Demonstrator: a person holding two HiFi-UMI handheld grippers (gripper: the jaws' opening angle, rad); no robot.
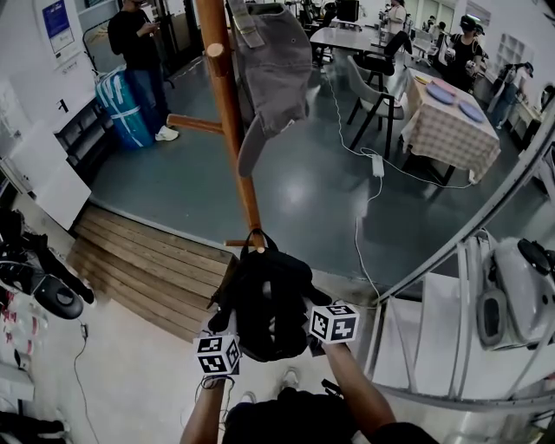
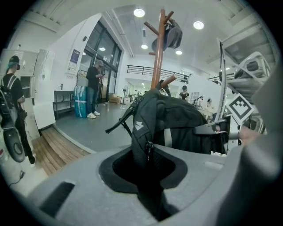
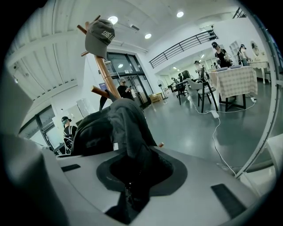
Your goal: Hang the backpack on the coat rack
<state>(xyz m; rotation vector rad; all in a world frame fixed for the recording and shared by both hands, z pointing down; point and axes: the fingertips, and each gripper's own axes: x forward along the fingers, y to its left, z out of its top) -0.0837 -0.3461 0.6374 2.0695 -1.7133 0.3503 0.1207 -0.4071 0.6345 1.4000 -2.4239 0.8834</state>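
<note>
Grey cap (image 3: 99, 37) on top of the coat rack (image 3: 105, 75): pale capitals starting "SIG", the rest too small to read. Blue wall poster (image 1: 57, 17): print illegible. Backpack (image 2: 168, 123): small white logo mark on its side, shape only, not legible as letters.

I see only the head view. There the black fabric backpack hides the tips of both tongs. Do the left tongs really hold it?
Observer: Yes. In the left gripper view the left tongs are closed on a fold of the black fabric backpack, next to a zipper pull.
Operator: And the right tongs?
Observer: The right gripper view shows the right tongs pinching backpack fabric too.
Operator: My view cuts off the rack's top. Where does the cap hang?
Observer: The grey cap hangs at the very top of the brown wooden coat rack, among its upper pegs.
</note>
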